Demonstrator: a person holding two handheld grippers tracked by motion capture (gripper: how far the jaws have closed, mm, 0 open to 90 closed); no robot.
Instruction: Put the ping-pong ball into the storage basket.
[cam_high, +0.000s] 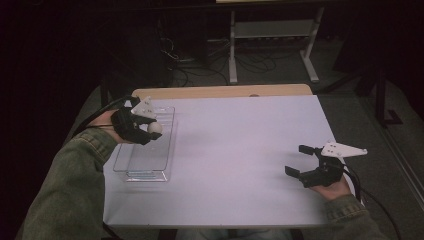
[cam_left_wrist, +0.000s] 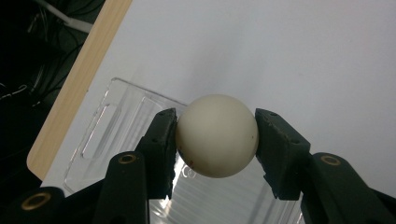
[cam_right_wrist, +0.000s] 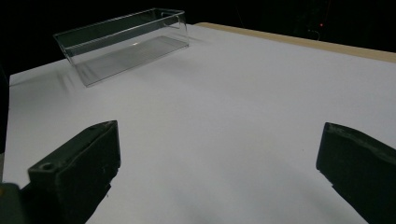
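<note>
The left gripper (cam_high: 145, 131) is pinching a white ball (cam_high: 154, 127) between its two pads and is holding it above the clear tray (cam_high: 131, 167) at the left side of the table (cam_high: 240, 150). In the left gripper view the ball (cam_left_wrist: 217, 136) is sitting squarely between the black jaws, a pad pressing on each side; its underside is merging with glare from the tray (cam_left_wrist: 119, 116) below, and a small reddish mark near its lower left is too faint to read. From that view the near end of the tray is being cut off by the jaws and the bottom edge, so how high the ball is hanging over the tray floor cannot be told. In the high view the gripper's body and the left hand (cam_high: 107, 122) are covering part of the tray's far end, and the tray's walls are nearly vanishing against the white tabletop.

The right gripper (cam_high: 300, 162) is resting low near the table's right edge, its jaws spread wide with nothing between them. In the right gripper view both jaws are being cut off at the bottom corners, with bare table showing between them, and the tray (cam_right_wrist: 126, 44) is standing well apart at the far corner. The room beyond the table is too dark to make out.
</note>
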